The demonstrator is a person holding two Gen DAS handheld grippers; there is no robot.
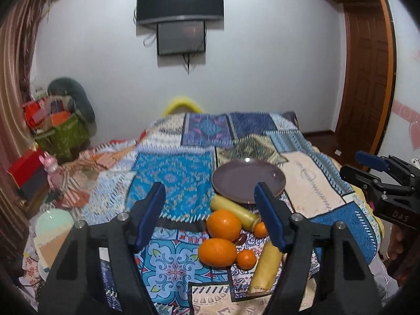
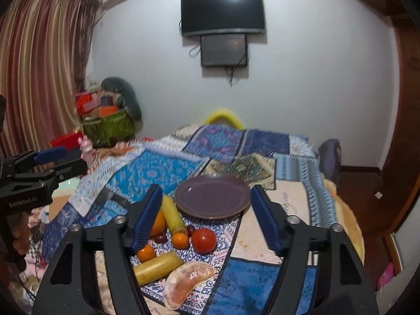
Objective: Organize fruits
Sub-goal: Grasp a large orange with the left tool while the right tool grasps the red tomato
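Note:
A purple plate (image 1: 246, 181) (image 2: 212, 195) lies on the patterned bedspread. In front of it lie two large oranges (image 1: 223, 224), small tangerines (image 2: 180, 240), two yellow bananas (image 2: 172, 214), a red tomato (image 2: 204, 240), dark dates (image 2: 160, 238) and a peeled pomelo segment (image 2: 187, 282). My left gripper (image 1: 214, 215) is open and empty, held above the fruit pile. My right gripper (image 2: 206, 218) is open and empty, also above the fruit, the plate just beyond it. Each gripper shows at the edge of the other's view.
The bedspread (image 1: 173, 173) covers the whole bed. A green basket of boxes (image 2: 110, 123) and curtains (image 2: 39, 65) stand at the left. Two screens (image 2: 221, 13) hang on the far wall. A wooden door (image 1: 367, 78) is at the right.

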